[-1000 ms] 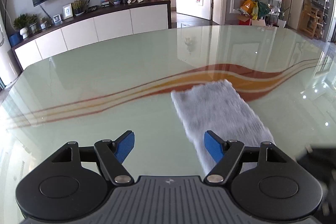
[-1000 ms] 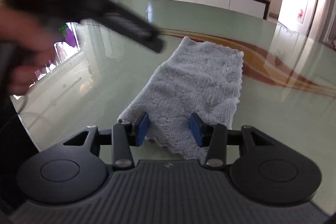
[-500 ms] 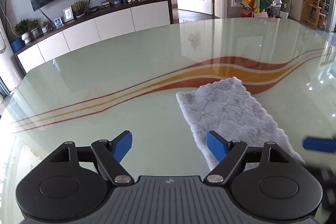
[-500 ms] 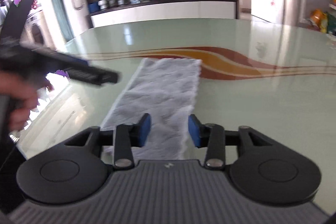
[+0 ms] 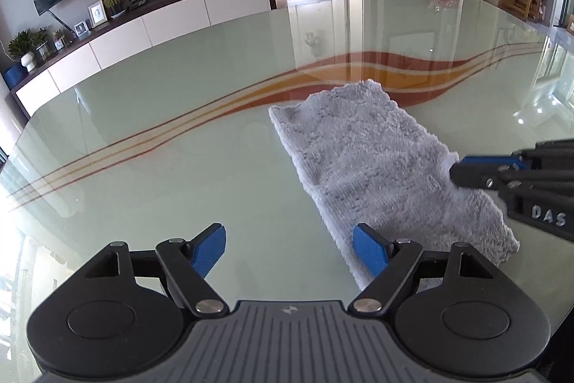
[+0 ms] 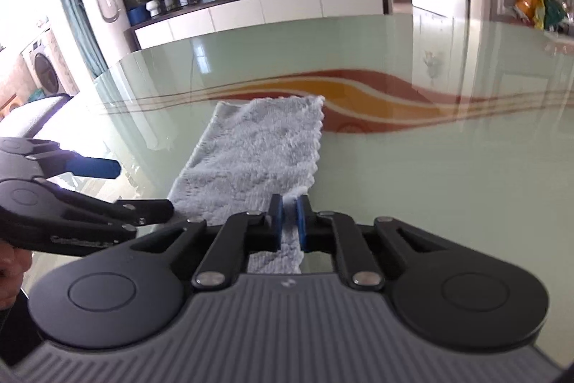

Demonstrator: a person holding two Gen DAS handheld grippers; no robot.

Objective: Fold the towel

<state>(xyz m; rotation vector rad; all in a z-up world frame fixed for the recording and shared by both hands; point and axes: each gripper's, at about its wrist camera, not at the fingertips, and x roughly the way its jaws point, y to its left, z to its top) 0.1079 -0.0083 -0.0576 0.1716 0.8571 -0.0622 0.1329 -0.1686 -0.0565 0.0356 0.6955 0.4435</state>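
My right gripper [image 6: 288,216] pinches tight on cloth; my left gripper [image 5: 288,252] hangs with jaws wide apart.

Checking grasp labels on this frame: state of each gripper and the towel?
right gripper: shut on the near edge of the towel.
left gripper: open, nothing between its pads, beside the towel's near left corner.
towel: long strip lying flat on the glass table, near edge pinched.

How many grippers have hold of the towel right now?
1. The right gripper pinches the towel's near edge; the left gripper hangs open beside it, gripping nothing.
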